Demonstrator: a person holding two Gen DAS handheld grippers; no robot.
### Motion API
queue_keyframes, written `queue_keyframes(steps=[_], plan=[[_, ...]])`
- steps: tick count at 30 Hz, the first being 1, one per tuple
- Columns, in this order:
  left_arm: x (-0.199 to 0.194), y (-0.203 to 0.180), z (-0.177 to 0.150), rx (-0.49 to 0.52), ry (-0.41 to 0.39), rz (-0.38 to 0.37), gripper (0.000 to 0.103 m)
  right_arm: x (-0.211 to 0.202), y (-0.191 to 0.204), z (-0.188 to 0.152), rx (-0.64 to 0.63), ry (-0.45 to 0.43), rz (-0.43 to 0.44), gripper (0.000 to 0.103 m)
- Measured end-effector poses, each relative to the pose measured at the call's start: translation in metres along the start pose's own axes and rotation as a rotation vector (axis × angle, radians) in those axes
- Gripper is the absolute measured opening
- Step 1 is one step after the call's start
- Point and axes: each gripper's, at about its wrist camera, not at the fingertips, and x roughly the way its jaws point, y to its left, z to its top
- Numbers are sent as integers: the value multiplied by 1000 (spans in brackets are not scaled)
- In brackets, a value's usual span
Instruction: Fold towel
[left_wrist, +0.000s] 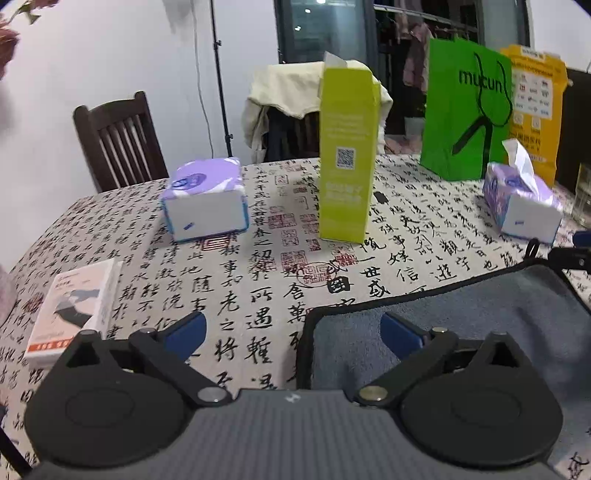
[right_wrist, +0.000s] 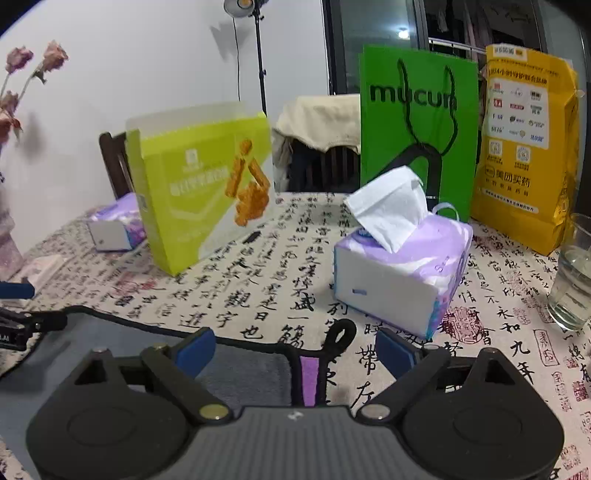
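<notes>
A grey-blue towel (left_wrist: 480, 314) with black edging lies flat on the calligraphy tablecloth. In the left wrist view my left gripper (left_wrist: 291, 332) is open over the towel's far-left corner, its right finger over the cloth. In the right wrist view the towel (right_wrist: 243, 365) shows its far-right corner with a black hanging loop (right_wrist: 340, 336) and a purple tag (right_wrist: 308, 380). My right gripper (right_wrist: 295, 350) is open and straddles that corner. The other gripper's finger tips show at the frame edges (left_wrist: 569, 254) (right_wrist: 14, 325).
On the table stand a lime snack box (left_wrist: 347, 155) (right_wrist: 199, 184), a green paper bag (left_wrist: 465, 107) (right_wrist: 417, 129), a yellow bag (right_wrist: 524, 147), two purple tissue packs (left_wrist: 207, 199) (right_wrist: 402, 266), a glass of water (right_wrist: 572, 273) and a small white box (left_wrist: 70, 310). Chairs stand behind.
</notes>
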Motion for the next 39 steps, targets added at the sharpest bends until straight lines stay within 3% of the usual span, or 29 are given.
queue_keyframes(steps=[15,28,39], plan=[[-70,-4,-28,-29,-45,15,103,-68,24,-25,-68,-51,-12,96],[-149,-21,-80,-41,-117,12,103,-133,48,-60,-77,-97,11,97],[-202,-26,-103,-66,-172,5,103,-182,63,-88,-54,-128,43,97]])
